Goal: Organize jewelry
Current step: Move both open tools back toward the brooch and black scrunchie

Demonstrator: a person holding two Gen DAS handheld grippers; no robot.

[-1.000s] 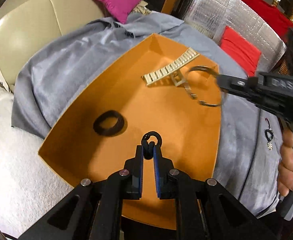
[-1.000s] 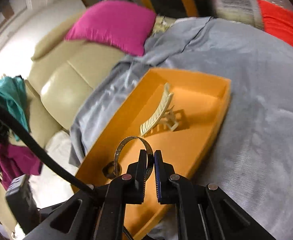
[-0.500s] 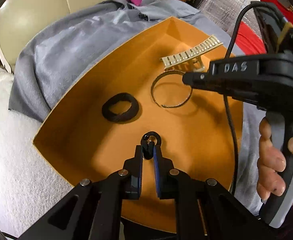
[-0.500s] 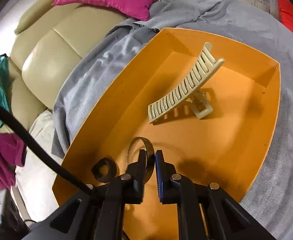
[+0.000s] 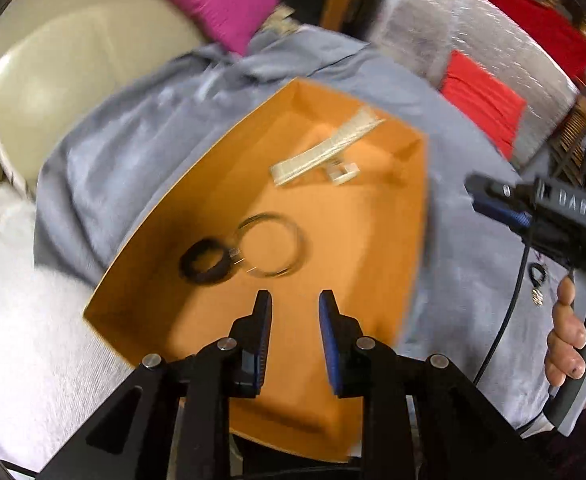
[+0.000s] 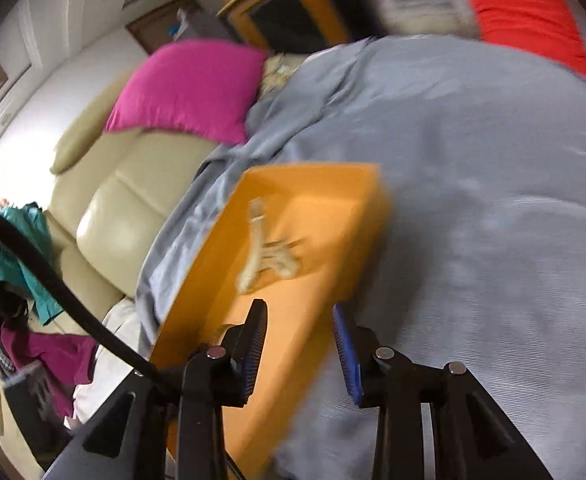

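Orange and shallow, the tray (image 5: 197,196) sits on a grey cloth (image 5: 133,152) and holds a thin metal bangle (image 5: 271,250) touching a black hair tie (image 5: 207,261), with a cream hair clip (image 5: 325,150) farther back. Above its near end the left gripper (image 5: 291,306) has its jaws wide apart, empty. Out over the tray's right edge, the right gripper (image 6: 299,318) is likewise spread and holds nothing.
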